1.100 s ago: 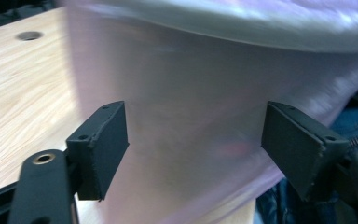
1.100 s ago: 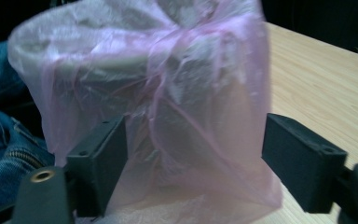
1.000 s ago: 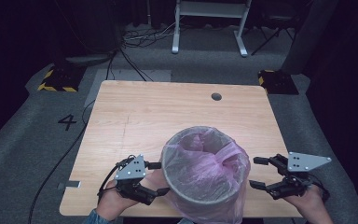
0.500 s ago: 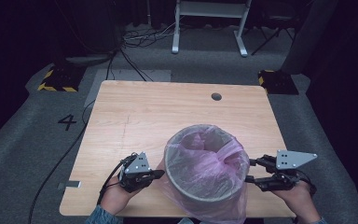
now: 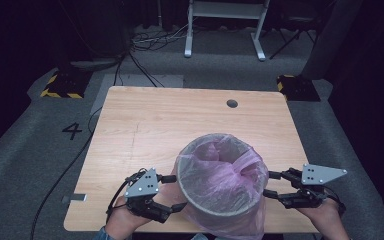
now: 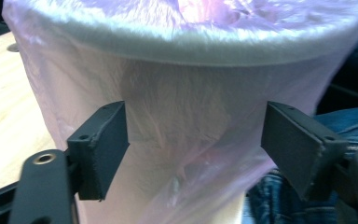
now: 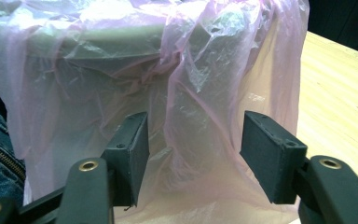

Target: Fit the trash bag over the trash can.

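Observation:
A grey round bin lined with a pink plastic bag stands at the table's near edge. The bag's film drapes over the rim and down the outside. My left gripper sits against the bin's left side. Its jaws have just been opening and stand wide apart, with bagged bin wall behind them and nothing pinched. My right gripper points at the bin's right side. Its jaws have just opened a little, and a loose fold of bag hangs between the pads without being pressed.
The wooden table has a round cable hole at the far right. On the floor beyond are a white stand's legs, cables, two yellow-and-black blocks and a painted number 4.
The left jaws shut at the bin's side half a second ago and now stand wide. The right gripper has drawn in close to the bin's right side.

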Tool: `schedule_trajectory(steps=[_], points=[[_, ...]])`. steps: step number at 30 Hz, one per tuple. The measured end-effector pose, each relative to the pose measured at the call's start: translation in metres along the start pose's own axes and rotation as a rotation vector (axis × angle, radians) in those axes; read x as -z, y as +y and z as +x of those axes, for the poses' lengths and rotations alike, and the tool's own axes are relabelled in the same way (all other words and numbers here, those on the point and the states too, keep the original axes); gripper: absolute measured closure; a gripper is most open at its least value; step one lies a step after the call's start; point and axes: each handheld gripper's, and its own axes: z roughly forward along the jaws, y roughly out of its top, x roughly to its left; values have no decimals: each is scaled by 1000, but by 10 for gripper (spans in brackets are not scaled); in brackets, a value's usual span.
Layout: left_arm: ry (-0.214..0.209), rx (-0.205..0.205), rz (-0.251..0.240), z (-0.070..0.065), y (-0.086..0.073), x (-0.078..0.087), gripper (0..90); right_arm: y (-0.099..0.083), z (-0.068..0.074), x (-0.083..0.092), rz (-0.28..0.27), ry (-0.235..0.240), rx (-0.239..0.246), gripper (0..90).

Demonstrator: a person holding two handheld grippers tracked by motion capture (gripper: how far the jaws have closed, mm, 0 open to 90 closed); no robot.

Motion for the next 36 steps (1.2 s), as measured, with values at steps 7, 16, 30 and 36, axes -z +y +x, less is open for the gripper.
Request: schedule_trajectory(steps=[7, 16, 30, 36], points=[[-31, -10, -10, -1, 4, 3, 410, 4, 0, -7, -1, 13, 2, 422], [-24, -3, -96, 1, 4, 14, 880, 4, 2, -3, -10, -2, -14, 546], [161, 17, 115, 32, -27, -8, 900, 6, 3, -4, -11, -9, -34, 782], [154, 26, 174, 38, -35, -23, 900, 3, 1, -10, 24, 33, -34, 893]])
